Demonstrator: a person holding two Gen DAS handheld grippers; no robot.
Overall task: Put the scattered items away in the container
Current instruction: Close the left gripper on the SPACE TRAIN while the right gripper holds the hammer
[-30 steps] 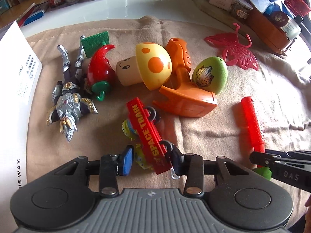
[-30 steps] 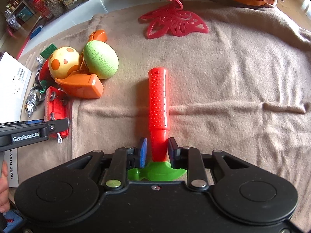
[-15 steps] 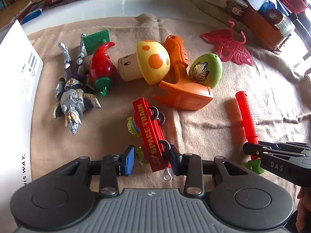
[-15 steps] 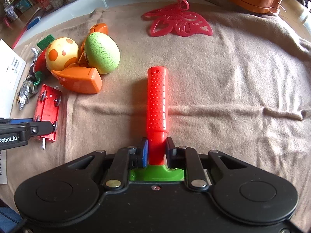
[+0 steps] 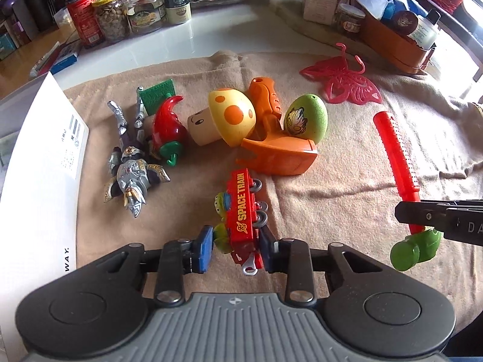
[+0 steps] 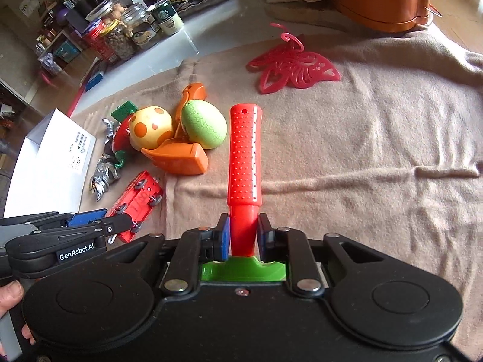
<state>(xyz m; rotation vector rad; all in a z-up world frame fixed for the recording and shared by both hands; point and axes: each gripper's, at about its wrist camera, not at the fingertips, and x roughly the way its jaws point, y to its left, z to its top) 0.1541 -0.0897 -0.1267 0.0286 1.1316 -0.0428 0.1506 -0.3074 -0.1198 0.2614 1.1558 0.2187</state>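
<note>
Both toys have lifted off the beige cloth (image 5: 347, 187) since a second ago. Closing left gripper (image 5: 234, 246) pinches a red plastic train car (image 5: 244, 211) lettered "SPACE TRAIN". Right gripper (image 6: 243, 236), narrow, clamps a red-handled, green-headed toy hammer (image 6: 244, 157).

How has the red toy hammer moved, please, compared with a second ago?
Yes. The red toy hammer, clamped in the right hand-held gripper, has lifted: its handle tip now overlaps the green egg instead of lying below it.

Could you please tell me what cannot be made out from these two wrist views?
- Hammer head, right wrist view: mostly hidden under the right gripper.
- White box, left wrist view: cut off by the left edge.
- Train's near end, left wrist view: hidden between the closing fingers.
</note>
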